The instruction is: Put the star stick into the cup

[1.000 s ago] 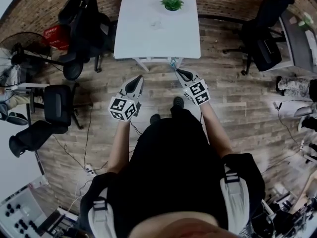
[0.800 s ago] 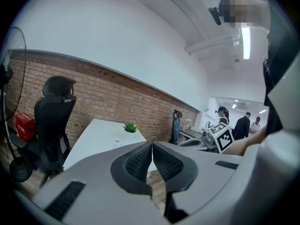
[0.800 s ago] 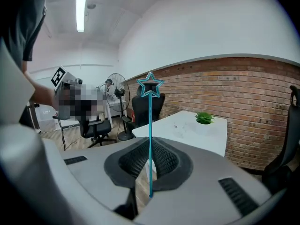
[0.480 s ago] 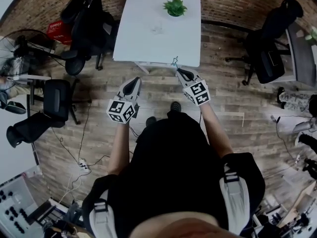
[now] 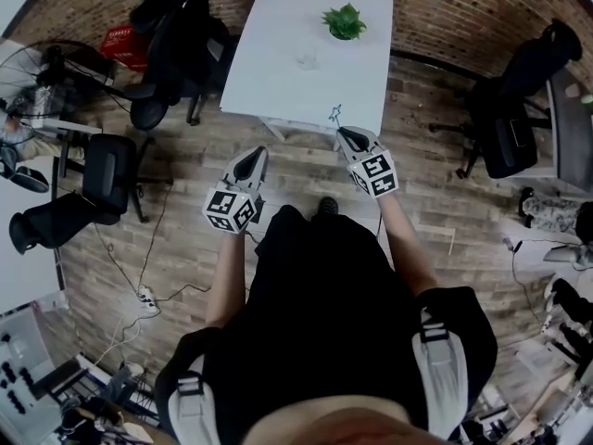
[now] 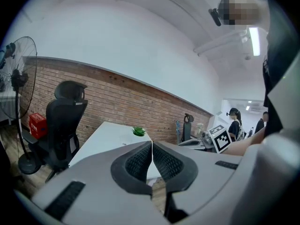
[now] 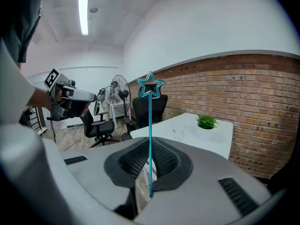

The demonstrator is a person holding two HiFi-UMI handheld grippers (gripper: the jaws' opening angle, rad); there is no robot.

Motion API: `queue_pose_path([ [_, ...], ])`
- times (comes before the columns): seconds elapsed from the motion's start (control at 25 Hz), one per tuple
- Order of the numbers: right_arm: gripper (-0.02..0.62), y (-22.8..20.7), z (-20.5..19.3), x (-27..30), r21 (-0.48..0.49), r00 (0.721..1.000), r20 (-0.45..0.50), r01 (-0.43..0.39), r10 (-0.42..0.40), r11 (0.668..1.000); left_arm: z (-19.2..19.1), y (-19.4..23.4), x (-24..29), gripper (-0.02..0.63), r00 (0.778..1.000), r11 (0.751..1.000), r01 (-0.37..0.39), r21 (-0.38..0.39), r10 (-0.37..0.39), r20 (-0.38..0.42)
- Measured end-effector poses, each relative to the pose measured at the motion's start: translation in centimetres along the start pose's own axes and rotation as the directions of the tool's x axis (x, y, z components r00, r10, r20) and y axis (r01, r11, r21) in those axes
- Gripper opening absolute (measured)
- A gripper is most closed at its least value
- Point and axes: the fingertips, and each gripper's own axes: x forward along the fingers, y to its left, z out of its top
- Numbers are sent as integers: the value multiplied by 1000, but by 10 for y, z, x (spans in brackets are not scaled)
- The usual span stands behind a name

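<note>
Star stick [image 7: 150,125] upright, clamped in right tongs [image 7: 150,149]; left tongs [image 6: 152,149] together, empty; white table [image 5: 278,63] near.

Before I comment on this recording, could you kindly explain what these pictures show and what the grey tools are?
There is no robot here. A person holds a grey two-jaw gripper in each hand, and each gripper carries a cube with square markers. The head view comes from a camera on the person's head that looks steeply down on both arms. The two gripper views come from cameras riding on the grippers, looking along their jaws. The left gripper is shut and empty. The right gripper is shut on a thin turquoise stick topped with an outlined star, held upright. Ahead stands a white rectangular table, which bears a small green potted plant and a clear cup. The stick is not yet in the cup.
</note>
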Motion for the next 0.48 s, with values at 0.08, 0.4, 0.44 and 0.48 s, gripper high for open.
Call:
queue_pose_path([
  [0.08,14,-1,6,6,0,1000,7,2,-2,1000,1,6,0,25,1000,1000,-4,-4,4,5],
  [0.4,14,-3,20,38,-12,1000,-3,14,-14,1000,14,34,21,25,999,999,36,-11,-36,20],
  [0.44,14,-6,24,44,-14,1000,-1,21,-21,1000,17,40,27,25,999,999,44,-8,-44,21],
  [0.48,14,-11,28,50,-17,999,2,32,-32,999,19,47,34,25,998,999,54,-5,-54,21],
])
